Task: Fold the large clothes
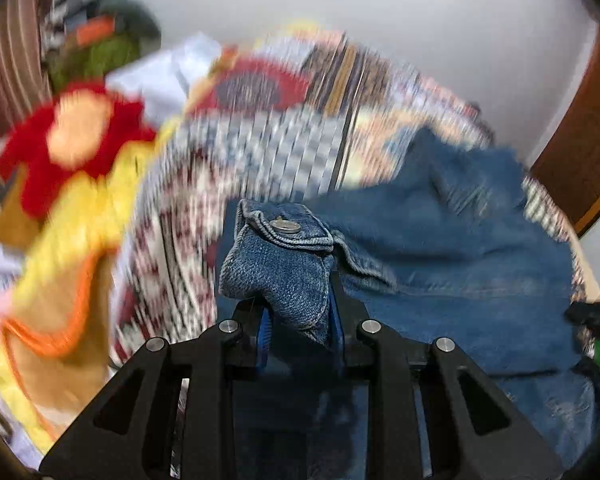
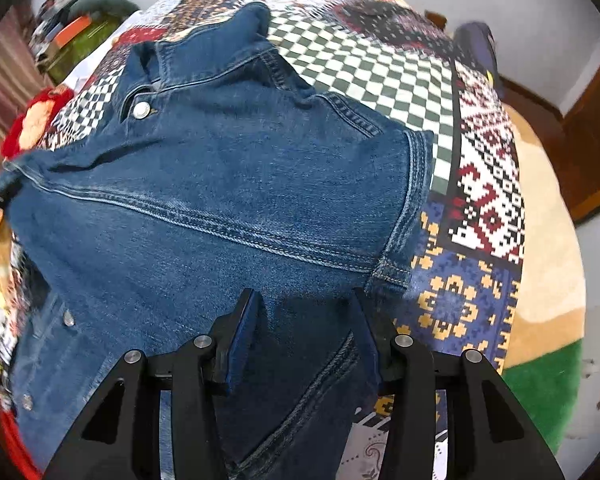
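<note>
A blue denim jacket lies spread on a patchwork bedspread, collar toward the far side. My left gripper is shut on a buttoned cuff or tab of the jacket and holds it lifted; the rest of the denim trails to the right. The left wrist view is motion-blurred. My right gripper is open, its blue-padded fingers spread just above the jacket's lower part, near the side seam, with denim between and under them.
A yellow-and-red plush toy lies at the left of the bed. A pile of clothes and bags sits at the far left. A beige and green blanket covers the bed's right side. A wooden door stands right.
</note>
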